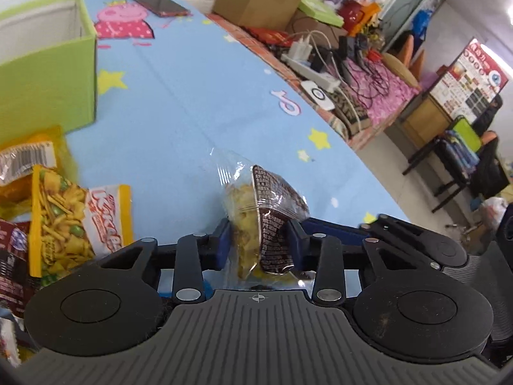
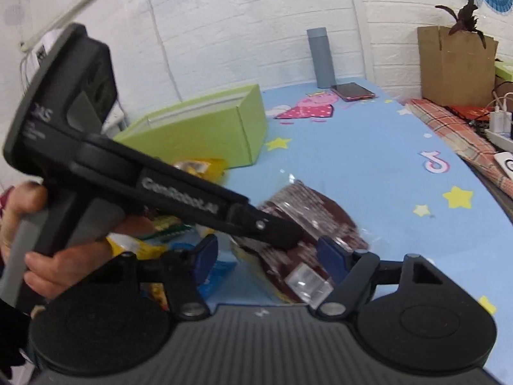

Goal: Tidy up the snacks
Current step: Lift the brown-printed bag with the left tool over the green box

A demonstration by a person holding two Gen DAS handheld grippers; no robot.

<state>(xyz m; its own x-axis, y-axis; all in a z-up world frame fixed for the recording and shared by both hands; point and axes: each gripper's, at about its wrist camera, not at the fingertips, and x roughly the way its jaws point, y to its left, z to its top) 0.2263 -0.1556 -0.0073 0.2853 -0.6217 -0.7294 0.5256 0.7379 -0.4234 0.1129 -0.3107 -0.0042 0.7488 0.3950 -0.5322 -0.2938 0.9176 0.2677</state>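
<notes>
My left gripper [image 1: 259, 243] is shut on a brown and clear snack packet [image 1: 263, 221] with yellow chips inside, held just above the blue tablecloth [image 1: 192, 96]. In the right wrist view the left gripper [image 2: 282, 234] reaches in from the left and pinches the same brown packet [image 2: 307, 211]. My right gripper [image 2: 267, 258] is open, its blue pads either side of the packet's near end without closing on it. A green storage box [image 1: 48, 80] stands at the far left, also in the right wrist view [image 2: 205, 128].
A pile of snack bags [image 1: 64, 211] lies at the left beside the box. A phone [image 2: 352, 91] and a grey bottle [image 2: 322, 57] stand at the table's far end. A cardboard box [image 2: 455, 64] and cables with a power strip [image 1: 314, 70] line the right side.
</notes>
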